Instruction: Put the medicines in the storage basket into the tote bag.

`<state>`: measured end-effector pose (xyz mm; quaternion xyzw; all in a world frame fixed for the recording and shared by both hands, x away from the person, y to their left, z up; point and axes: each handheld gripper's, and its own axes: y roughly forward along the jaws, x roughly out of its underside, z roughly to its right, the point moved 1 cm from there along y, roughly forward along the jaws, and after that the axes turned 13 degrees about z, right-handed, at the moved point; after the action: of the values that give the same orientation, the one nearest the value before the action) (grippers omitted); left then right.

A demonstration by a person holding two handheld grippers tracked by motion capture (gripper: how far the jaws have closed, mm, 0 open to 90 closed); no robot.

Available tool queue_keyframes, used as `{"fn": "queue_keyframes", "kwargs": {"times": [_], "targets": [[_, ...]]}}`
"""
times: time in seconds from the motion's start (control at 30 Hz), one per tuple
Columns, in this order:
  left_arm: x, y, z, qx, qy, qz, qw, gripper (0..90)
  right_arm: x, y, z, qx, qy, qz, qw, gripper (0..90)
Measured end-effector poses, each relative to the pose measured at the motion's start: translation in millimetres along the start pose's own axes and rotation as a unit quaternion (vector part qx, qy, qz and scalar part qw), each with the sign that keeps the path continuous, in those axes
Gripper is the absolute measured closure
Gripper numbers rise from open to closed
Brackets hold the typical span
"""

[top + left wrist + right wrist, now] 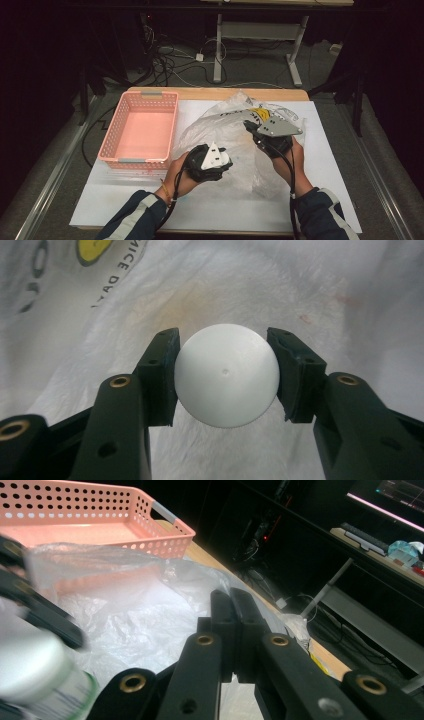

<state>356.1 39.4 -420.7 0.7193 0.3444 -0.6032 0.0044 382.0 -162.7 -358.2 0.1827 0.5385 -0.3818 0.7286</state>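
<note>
Your tabletop [320, 165] has bare white room along its near edge and to the right of the plastic bag [225, 135]; the one pink basket [140, 127] sits at the left, its rim just beside the bag. Your left gripper [226, 375] reaches into the bag from the near left, its jaws clamped on one white round cap [226, 375] that tops a container. Your right gripper [235, 625] is held at the bag's far right edge, tilted toward the basket, jaws pressed together; you cannot tell whether bag film is pinched between them. Two grippers, one bag, one basket.
</note>
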Motion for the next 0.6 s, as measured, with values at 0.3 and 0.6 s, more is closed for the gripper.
{"fn": "queue_keyframes", "kwargs": {"times": [0.3,0.6], "targets": [[16.3,57.0,-15.9,-0.011,-0.029,-0.029,0.9991,48.4,0.8,-0.9,0.1,-0.004,-0.001,0.000,1.0000,90.0],[10.3,87.9,-20.7,-0.028,-0.037,-0.036,0.9982,48.3,1.0,-1.0,0.7,-0.003,0.003,0.000,1.0000,90.0]]}}
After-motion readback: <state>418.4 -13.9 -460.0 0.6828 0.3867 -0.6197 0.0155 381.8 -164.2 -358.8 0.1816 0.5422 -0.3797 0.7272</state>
